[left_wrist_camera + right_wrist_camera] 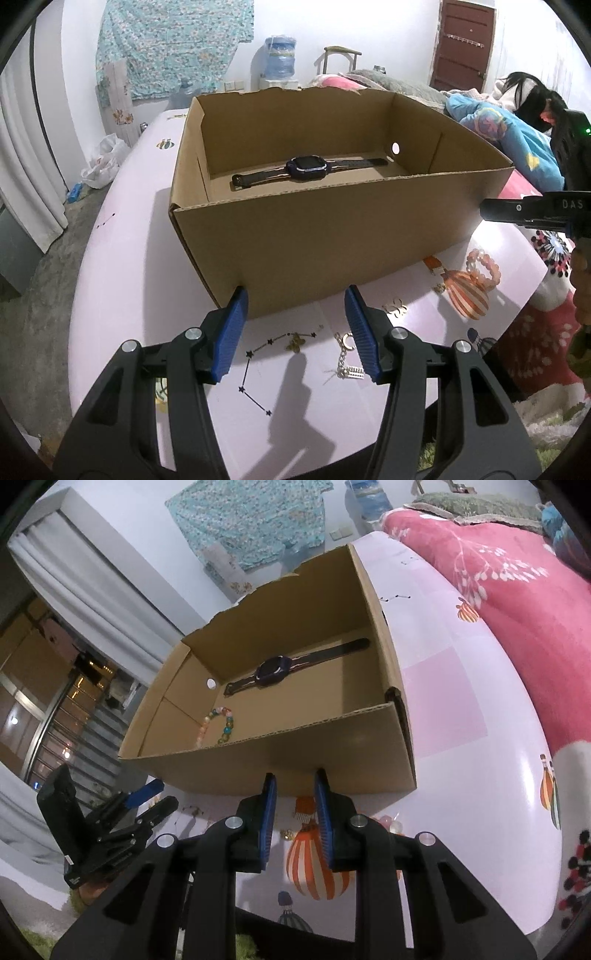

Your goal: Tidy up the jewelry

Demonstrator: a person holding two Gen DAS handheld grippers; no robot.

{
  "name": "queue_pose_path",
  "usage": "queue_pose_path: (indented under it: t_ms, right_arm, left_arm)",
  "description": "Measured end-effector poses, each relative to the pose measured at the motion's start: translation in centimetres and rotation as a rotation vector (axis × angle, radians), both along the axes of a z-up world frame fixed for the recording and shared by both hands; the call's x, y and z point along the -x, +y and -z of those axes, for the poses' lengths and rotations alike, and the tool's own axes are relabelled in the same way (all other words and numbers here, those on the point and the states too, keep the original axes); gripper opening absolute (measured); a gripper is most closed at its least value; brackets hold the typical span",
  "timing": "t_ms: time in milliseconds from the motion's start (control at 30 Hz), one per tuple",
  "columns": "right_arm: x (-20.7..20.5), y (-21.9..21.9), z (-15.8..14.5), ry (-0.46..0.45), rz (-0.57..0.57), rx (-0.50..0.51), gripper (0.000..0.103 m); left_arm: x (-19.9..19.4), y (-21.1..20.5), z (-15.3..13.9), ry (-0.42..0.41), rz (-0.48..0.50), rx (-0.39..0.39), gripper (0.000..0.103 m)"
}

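An open cardboard box [295, 236] stands on the pale pink table [140, 258]. A dark watch [308, 169] lies flat inside it. In the right wrist view the watch [273, 670] shares the box [332, 753] with a multicoloured bead bracelet [218, 725]. My left gripper [297, 295] is open and empty, just in front of the box's near wall. Below it lie a gold butterfly pendant [295, 341] and a chain bracelet [345, 356]. My right gripper [295, 779] stands slightly open with nothing between its fingers, above a pink bead bracelet [388, 821].
The pink bead bracelet [484, 266], gold earrings [395, 307] and a small orange piece [434, 264] lie right of the box. The right gripper [517, 210] reaches in from the right edge. A person [532, 96] lies on the pink-blanketed bed [498, 572] behind the table.
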State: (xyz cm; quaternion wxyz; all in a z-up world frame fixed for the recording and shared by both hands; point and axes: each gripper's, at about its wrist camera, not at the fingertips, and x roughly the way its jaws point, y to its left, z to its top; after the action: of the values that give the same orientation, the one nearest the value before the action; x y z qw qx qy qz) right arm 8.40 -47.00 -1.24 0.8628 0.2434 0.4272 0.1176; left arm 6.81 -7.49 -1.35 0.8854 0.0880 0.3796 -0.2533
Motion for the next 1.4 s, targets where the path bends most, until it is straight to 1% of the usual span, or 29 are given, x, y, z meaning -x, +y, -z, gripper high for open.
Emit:
queue_pose_path:
  t_ms: [133,200,233,267,300,333,367,467,533,600,700,767,900,1000,1067,1233,1400]
  right_arm:
    - [0.3,0.5,0.0,-0.004,0.005,0.010,0.022]
    - [0.8,0.7,-0.2,-0.007,0.007,0.035,0.023]
    - [1.3,0.8,-0.4,-0.010,0.006,0.051,0.026]
    - [1.6,1.0,-0.6,-0.013,0.001,0.070,0.034]
    - [2.1,1.5,-0.7,-0.017,-0.008,0.093,0.039]
    - [2.6,1.9,-0.8,-0.021,-0.019,0.114,0.046]
    - [3.0,2.4,-0.8,-0.022,-0.032,0.133,0.050]
    - [4.5,5.0,-0.2,-0.004,-0.098,0.219,0.057]
    - [5.2,6.4,0.6,0.014,-0.137,0.255,0.058]
    - [5.7,7.5,1.5,0.032,-0.162,0.277,0.058]
    - [6.2,9.0,2.7,0.043,-0.179,0.318,0.058]
    - [6.3,9.7,3.1,0.043,-0.183,0.328,0.058]
    - [6.5,10.5,3.3,0.023,-0.180,0.374,0.058]
    - [6.2,10.4,3.2,0.020,-0.178,0.376,0.057]
    - [6.1,10.3,3.2,0.023,-0.175,0.374,0.056]
    - [5.4,10.4,3.3,0.028,-0.166,0.364,0.056]
    - [4.8,10.9,3.7,0.038,-0.165,0.356,0.056]
  left_arm:
    - [-0.1,0.1,0.1,-0.002,0.005,-0.004,0.052]
    - [0.5,0.2,0.0,-0.007,0.007,-0.005,0.052]
    - [0.7,0.3,-0.1,-0.007,0.013,-0.005,0.052]
    - [1.2,0.3,-0.2,-0.004,0.023,-0.006,0.052]
    - [1.5,0.3,-0.2,0.001,0.029,-0.006,0.053]
    - [1.8,0.4,-0.1,0.010,0.037,-0.005,0.054]
    - [2.2,0.5,0.1,0.024,0.042,-0.004,0.055]
    - [3.3,0.5,1.2,0.081,0.055,-0.001,0.055]
    - [4.0,0.4,2.0,0.109,0.056,-0.006,0.055]
    - [4.5,0.2,2.6,0.116,0.051,-0.015,0.055]
    - [4.9,-0.1,3.0,0.090,0.043,-0.041,0.055]
    - [4.8,-0.3,3.4,0.084,0.045,-0.058,0.054]
    - [4.9,-0.8,3.3,0.051,0.071,-0.092,0.049]
    - [4.8,-1.4,3.6,0.046,0.102,-0.118,0.043]
    - [4.7,-1.7,3.8,0.055,0.121,-0.128,0.037]
    - [4.4,-2.0,4.0,0.057,0.145,-0.128,0.034]
    - [4.4,-2.3,3.9,0.062,0.172,-0.132,0.026]
